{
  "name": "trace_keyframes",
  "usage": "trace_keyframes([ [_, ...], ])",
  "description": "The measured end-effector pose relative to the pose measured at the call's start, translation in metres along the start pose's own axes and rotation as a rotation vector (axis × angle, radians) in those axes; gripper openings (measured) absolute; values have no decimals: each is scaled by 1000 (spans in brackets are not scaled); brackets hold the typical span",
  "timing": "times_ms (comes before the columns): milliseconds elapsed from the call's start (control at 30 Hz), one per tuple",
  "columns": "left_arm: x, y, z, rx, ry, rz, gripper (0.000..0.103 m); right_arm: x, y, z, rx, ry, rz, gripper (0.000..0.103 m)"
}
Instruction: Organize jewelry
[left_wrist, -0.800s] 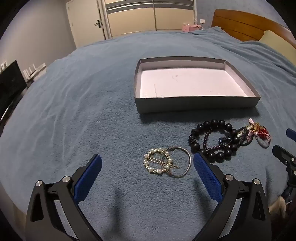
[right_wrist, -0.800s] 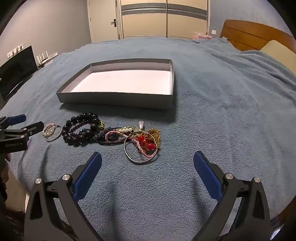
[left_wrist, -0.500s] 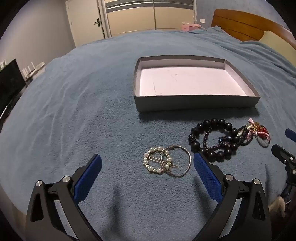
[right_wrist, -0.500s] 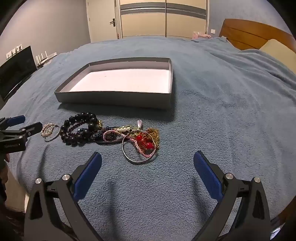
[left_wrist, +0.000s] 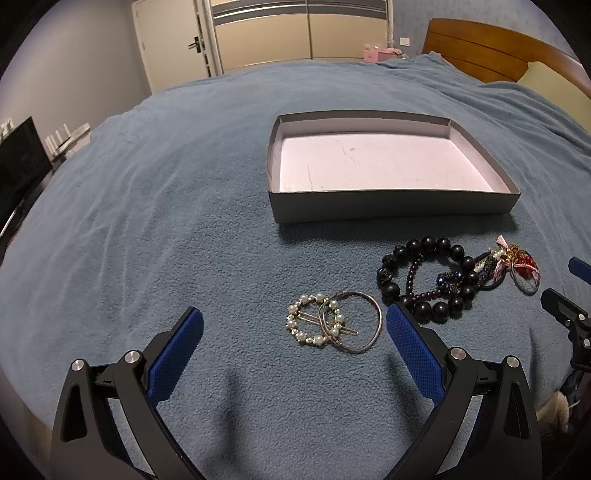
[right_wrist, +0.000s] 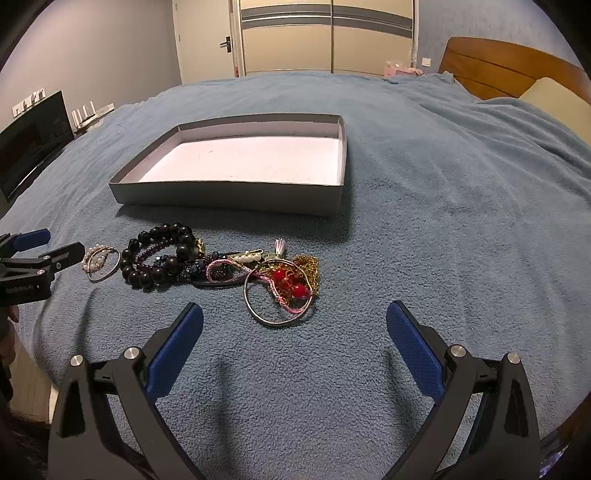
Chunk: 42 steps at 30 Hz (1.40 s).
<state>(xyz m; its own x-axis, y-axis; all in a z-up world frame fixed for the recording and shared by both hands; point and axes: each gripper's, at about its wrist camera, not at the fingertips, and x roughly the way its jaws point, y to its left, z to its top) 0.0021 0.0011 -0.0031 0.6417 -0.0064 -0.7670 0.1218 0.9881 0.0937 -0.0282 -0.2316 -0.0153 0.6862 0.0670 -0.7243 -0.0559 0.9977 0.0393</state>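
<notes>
A shallow grey box (left_wrist: 391, 203) with a pale floor lies empty on the blue bedspread; it also shows in the right wrist view (right_wrist: 229, 194). In front of it lies jewelry: a pearl ring clip (left_wrist: 314, 325) overlapping a silver bangle (left_wrist: 364, 325), a black bead bracelet (left_wrist: 428, 280), and a tangle with red beads (left_wrist: 522, 264). My left gripper (left_wrist: 294, 338) is open and empty, just short of the pearl clip. My right gripper (right_wrist: 294, 338) is open and empty, near a silver bangle with red beads (right_wrist: 284, 291); the black beads (right_wrist: 159, 258) lie left.
The blue bedspread (left_wrist: 166, 184) covers the whole bed. A wooden headboard (right_wrist: 506, 70) and a pillow are at the far right. A dark screen (right_wrist: 29, 144) stands off the bed's left side. The bed's near edge drops away at lower left (right_wrist: 29, 380).
Both grippers have drifted slightly, so the jewelry and box sit a little higher in each view. Nothing was picked up or moved.
</notes>
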Motion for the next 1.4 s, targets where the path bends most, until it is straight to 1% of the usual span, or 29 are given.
trace_keyframes([
  [1400,4,3,-3,-10,22,-10,98,1,0,-2,3,7,0,98],
])
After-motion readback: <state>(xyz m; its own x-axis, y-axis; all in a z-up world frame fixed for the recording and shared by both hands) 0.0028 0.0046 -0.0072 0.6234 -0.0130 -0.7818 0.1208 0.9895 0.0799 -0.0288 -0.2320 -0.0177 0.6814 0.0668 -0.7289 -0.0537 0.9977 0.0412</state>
